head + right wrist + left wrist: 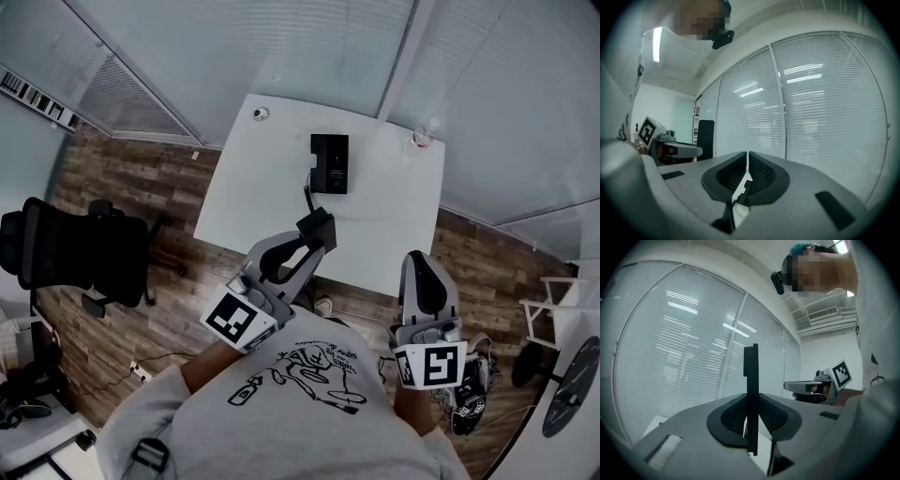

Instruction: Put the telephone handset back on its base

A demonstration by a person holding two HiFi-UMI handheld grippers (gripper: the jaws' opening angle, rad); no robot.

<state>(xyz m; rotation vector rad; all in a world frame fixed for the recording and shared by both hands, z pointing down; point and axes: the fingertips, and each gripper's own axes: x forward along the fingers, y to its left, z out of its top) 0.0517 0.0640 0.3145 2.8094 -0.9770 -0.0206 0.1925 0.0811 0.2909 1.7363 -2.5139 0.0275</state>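
Observation:
The black telephone base (329, 163) lies at the far middle of the white table (272, 202). A dark cord (307, 195) runs from it toward the table's near edge. There my left gripper (314, 246) is shut on the black handset (317, 226), held above that edge. In the left gripper view the handset (750, 376) stands upright and edge-on between the closed jaws of the left gripper (751, 416). My right gripper (422, 262) hovers to the right, off the table's near edge, shut and empty. In its own view the right gripper (746, 171) holds nothing.
A small round object (261, 113) sits at the table's far left corner and a clear glass (424, 139) at its far right. A black office chair (75, 248) stands on the wood floor at the left. Blind-covered glass walls surround the table. A white rack (553, 300) stands right.

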